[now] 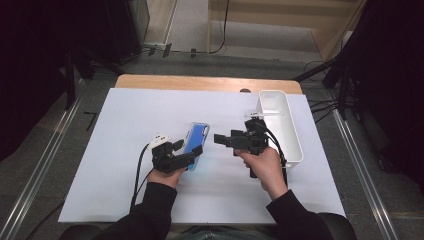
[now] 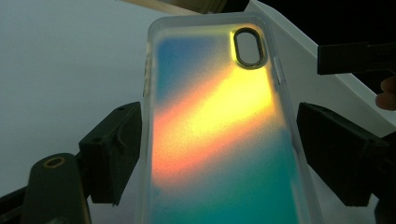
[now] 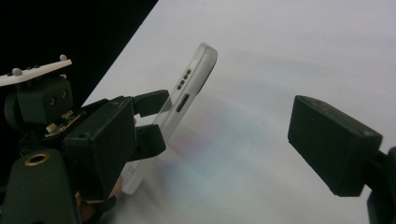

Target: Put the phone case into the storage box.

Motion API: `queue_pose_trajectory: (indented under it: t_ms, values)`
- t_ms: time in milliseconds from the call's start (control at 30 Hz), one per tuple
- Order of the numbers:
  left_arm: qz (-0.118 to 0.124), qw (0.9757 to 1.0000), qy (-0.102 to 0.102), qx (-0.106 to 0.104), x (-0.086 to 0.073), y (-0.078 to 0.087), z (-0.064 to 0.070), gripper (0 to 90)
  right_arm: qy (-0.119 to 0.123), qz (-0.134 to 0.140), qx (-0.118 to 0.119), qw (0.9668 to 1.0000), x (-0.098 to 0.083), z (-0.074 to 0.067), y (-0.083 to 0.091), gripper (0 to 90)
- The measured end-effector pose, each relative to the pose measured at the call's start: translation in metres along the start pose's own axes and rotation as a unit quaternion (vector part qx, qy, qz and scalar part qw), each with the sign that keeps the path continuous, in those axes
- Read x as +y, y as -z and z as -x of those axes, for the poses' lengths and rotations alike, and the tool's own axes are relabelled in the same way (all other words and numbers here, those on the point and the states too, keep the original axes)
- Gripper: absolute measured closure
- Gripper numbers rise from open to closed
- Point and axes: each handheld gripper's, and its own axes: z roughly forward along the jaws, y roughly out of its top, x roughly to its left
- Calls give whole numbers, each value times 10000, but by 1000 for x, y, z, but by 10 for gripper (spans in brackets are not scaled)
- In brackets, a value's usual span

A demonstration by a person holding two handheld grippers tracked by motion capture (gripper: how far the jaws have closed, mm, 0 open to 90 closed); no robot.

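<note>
I had the phone case clamped across its sides in my left gripper, tilted up off the white mat. My right gripper, jaws spread and empty, hovered at its three o'clock. The white bin farther right stood empty; placing remained.

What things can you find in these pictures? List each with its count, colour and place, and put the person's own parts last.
Phone case: one, translucent with blue, yellow and orange sheen, middle of the sheet, lifted at an angle between the left gripper's jaws.
Bin: one, white, oblong, right edge of the sheet, nothing seen inside.
Sheet: one, white, covering most of the table.
Table: one, light wood, its far edge showing beyond the sheet.
Left gripper: one, black, jaws either side of the phone case.
Right gripper: one, black, jaws apart and empty, pointing at the phone case.
Hands: two, each holding a gripper, in dark sleeves, from the bottom edge.
</note>
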Motion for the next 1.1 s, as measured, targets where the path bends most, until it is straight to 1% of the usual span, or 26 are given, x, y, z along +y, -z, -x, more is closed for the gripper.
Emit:
queue_pose_trajectory:
  t_ms: [33, 67, 100, 133, 233, 267, 300, 333, 400, 500, 567, 633, 700, 800, 933, 967, 1000, 1100]
  values:
    - [2, 10000, -2, -5, 0, 0, 1, 167, -23, 13, -3, 10000, 1, 0, -1, 139]
    - [7, 10000, 5, -1, -1, 0, 1, 167, -20, -31, 0, 10000, 1, 0, -2, 139]
    - [14, 10000, -3, -9, -1, -1, 2, 167, -1, 5, -10, 10000, 1, 0, -4, 139]
    - [22, 10000, -7, -2, -1, -1, 2, 167, -38, 21, -25, 10000, 2, 0, -7, 139]
    - [18, 10000, -75, 24, -2, -1, 3, 167, -44, 17, -16, 10000, 4, 0, -9, 140]
    - [16, 10000, -80, 16, -2, -1, 3, 167, -81, 16, -19, 10000, 5, 0, -11, 146]
    - [14, 10000, -89, 24, -3, -1, 3, 167, -87, -19, -5, 10000, 7, 1, -13, 198]
    - [7, 10000, -83, 22, -3, -1, 3, 167, -124, -55, -12, 9999, 8, 1, -14, 201]
    - [-15, 10000, -62, 29, -3, -1, 3, 167, -129, -43, 1, 9999, 9, 2, -16, 201]
    - [27, 9999, -91, 50, -3, -1, 3, 167, -175, -65, -8, 9998, 11, 3, -18, 202]
    - [50, 9999, -122, 76, -3, -1, 3, 167, -231, -88, 1, 9997, 12, 4, -21, 208]
    - [52, 9999, -111, 64, -3, -1, 3, 167, -299, -97, 15, 9995, 13, 6, -23, 213]
    - [53, 9999, -108, 57, -3, 0, 3, 167, -393, -143, 86, 9991, 13, 7, -24, 223]
    - [52, 9999, -83, 61, -3, -1, 2, 167, -457, -191, 102, 9987, 14, 7, -27, 236]
    - [73, 9999, -94, 56, -3, -1, 3, 167, -494, -245, 91, 9984, 17, 4, -32, 251]
    - [66, 9999, -99, 61, -3, -1, 3, 167, -455, -260, 83, 9986, 19, 4, -33, 258]
    - [69, 9999, -102, 70, -3, -1, 3, 167, -474, -291, 79, 9984, 20, 3, -35, 264]
    - [54, 9999, -113, 78, -4, 0, 4, 167, -476, -283, 24, 9985, 24, 2, -39, 276]
